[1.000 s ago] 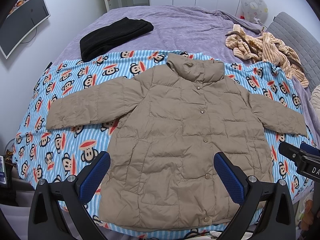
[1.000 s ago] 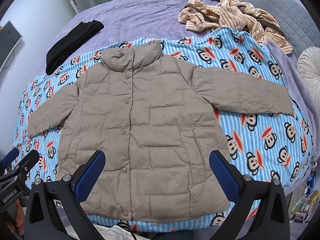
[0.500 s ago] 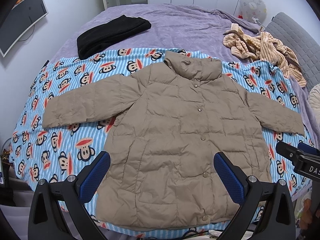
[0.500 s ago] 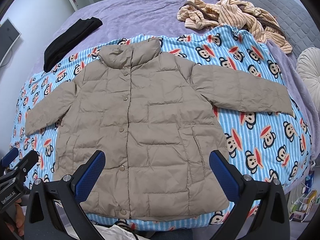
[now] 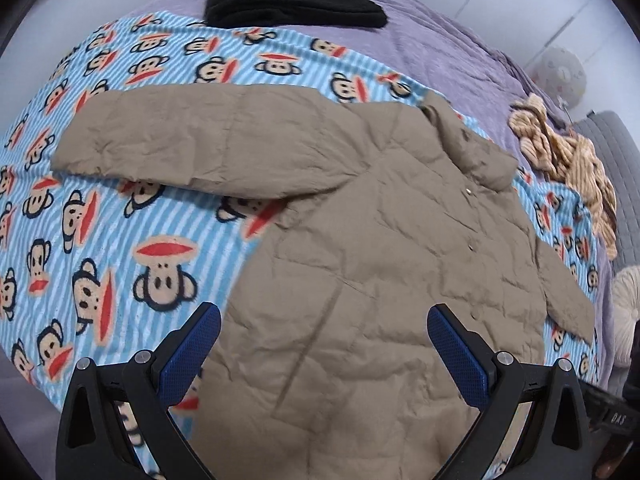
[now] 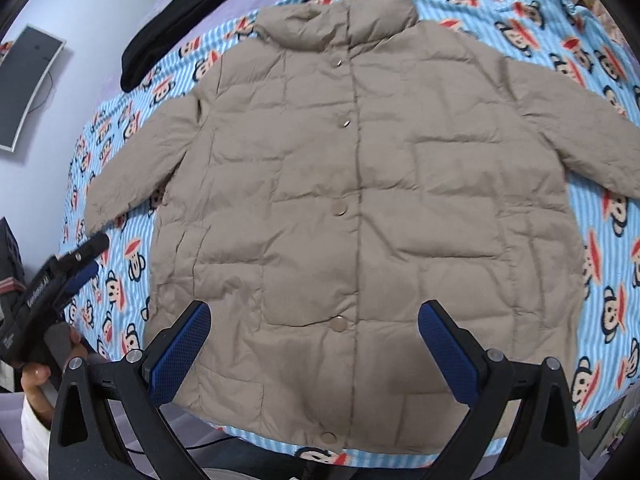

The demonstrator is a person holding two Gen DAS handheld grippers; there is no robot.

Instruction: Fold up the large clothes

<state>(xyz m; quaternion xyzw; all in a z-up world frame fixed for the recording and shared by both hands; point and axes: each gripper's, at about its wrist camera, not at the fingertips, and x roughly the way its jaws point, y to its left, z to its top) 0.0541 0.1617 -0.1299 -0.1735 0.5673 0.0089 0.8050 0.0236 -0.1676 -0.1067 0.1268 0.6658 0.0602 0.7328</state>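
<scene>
Both our grippers have dropped closer to the bed than they were half a second ago: the jacket now fills far more of each view. Our left gripper [image 5: 324, 344] has also swung out toward the jacket's left side, so its camera now looks across the spread sleeve [image 5: 192, 140] and the collar has slid off to the upper right. Our right gripper [image 6: 314, 340] has kept its line over the button placket and simply come lower.

We hold both tools with the jaws spread wide, blue pads far apart, and nothing sits between them. Neither pair of fingers touches cloth that we can see; they hang above the lower half of the garment.

Our tan quilted jacket [image 6: 360, 184] lies flat and front-up on the monkey-print blanket [image 5: 120, 248], snapped shut, sleeves out to both sides, collar [image 6: 336, 20] away from us. The left gripper straddles the jacket's lower left edge, its left pad [image 5: 192, 354] over blanket and its right pad over fabric. The right gripper frames the bottom snaps near the hem [image 6: 328, 436]. In the right view, the left gripper [image 6: 80, 264] shows at the blanket's edge, held in a hand [image 6: 36, 376].
</scene>
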